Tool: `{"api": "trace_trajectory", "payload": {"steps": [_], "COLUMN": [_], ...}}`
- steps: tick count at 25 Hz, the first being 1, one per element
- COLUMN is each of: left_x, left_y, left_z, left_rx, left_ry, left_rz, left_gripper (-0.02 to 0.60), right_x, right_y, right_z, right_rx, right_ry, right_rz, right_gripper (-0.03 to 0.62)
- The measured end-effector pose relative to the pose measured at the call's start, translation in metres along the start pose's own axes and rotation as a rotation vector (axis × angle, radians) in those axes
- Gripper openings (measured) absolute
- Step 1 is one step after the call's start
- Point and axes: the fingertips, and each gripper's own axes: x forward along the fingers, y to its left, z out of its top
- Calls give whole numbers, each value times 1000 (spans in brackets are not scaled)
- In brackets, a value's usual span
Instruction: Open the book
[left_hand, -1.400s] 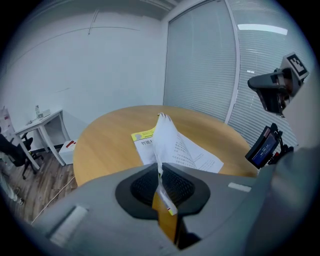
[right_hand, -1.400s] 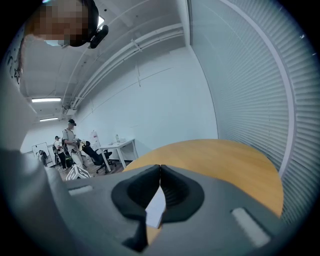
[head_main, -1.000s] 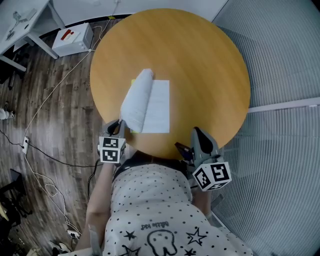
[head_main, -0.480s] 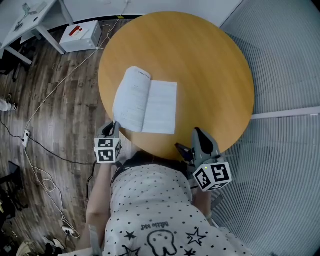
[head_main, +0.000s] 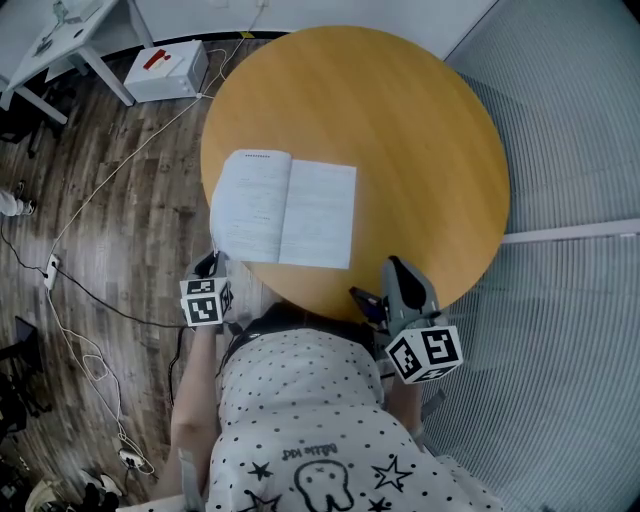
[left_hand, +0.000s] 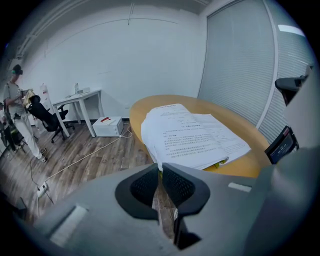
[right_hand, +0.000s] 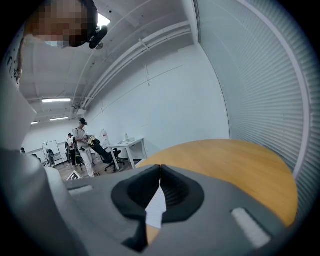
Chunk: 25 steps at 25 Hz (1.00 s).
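The book lies open and flat on the round wooden table, its left leaf hanging a little over the table's left edge. My left gripper is off that edge, jaws shut on the near corner of the left leaf. In the left gripper view the printed pages spread out just beyond the closed fingertips. My right gripper hovers at the table's near edge, right of the book, shut with nothing held. Its view shows the jaws meeting, with a strip of white page behind them.
A white box with a red mark sits on the wood floor beyond the table, with cables trailing left. A white desk stands at the far left. Blinds line the right side. People stand far off.
The raised bundle of pages has swung left and come down flat, so the book now lies fully open. My left gripper moved left and lower with it. The right gripper stayed put.
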Motion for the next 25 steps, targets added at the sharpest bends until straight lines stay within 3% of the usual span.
{"api": "trace_trajectory", "payload": {"steps": [11,22,24,25], "left_x": [22,19,18,17], "left_y": [4,1,3,3], "left_z": [-14,-11,-8,-8], "left_rx": [4,-6,-5,-6], "left_ry": [67,66,58,62], "left_rz": [12,22,31,26], "left_gripper": [34,37,61,102], "right_x": [-12,-20,-18,-17], "right_y": [-16,-23,-23,-23], "right_z": [-3,0,2,3], "right_rx": [12,25,24,24], "right_ry": [-16,-17,-16,-15], "right_rz": [-37,-50,-45,-43], "right_gripper": [5,5,5,5]}}
